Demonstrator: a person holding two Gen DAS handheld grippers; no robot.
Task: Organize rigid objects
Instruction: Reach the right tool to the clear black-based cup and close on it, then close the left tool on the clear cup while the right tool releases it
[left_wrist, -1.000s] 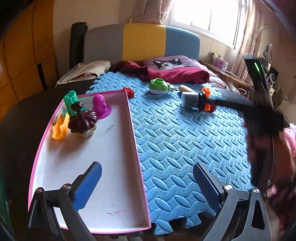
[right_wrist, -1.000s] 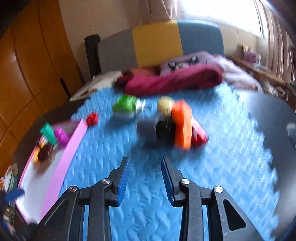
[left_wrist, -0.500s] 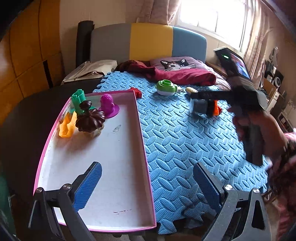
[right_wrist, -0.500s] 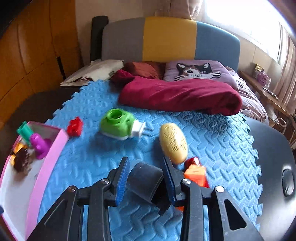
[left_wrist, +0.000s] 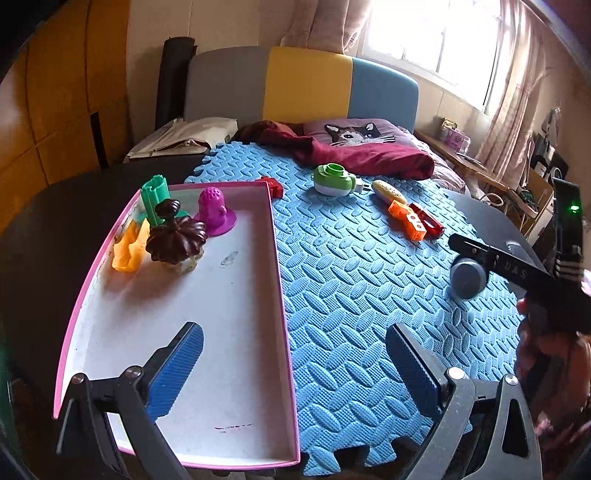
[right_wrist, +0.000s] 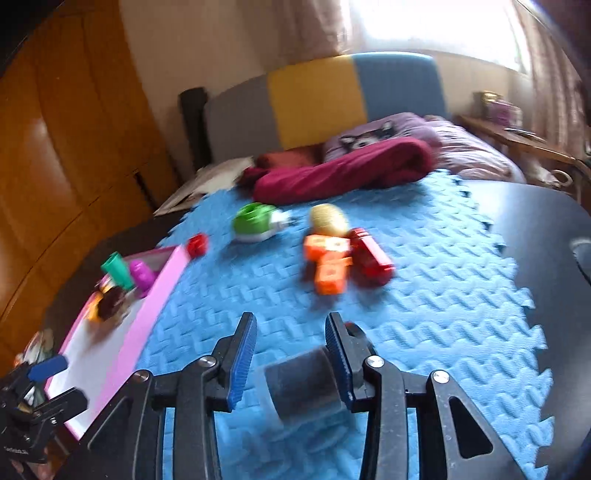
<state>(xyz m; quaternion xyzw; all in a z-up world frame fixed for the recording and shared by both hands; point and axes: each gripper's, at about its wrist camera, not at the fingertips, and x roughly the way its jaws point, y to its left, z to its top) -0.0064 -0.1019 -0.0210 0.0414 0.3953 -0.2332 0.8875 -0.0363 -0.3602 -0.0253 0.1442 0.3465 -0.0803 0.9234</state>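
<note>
Meanwhile, the right gripper (right_wrist: 290, 345), whose fingers had just been opening slightly, carried the grey cylinder (right_wrist: 304, 384) away from the orange block (right_wrist: 328, 264) where it lay a second earlier, towards the pink tray (left_wrist: 280, 280); the cylinder sat between the fingers against the right pad, with a gap at the left. Judged from this, pickup was done and placement remained. The left gripper (left_wrist: 295, 363) hovered over the tray's near end, fingers spread wide and empty, angled downward.
</note>
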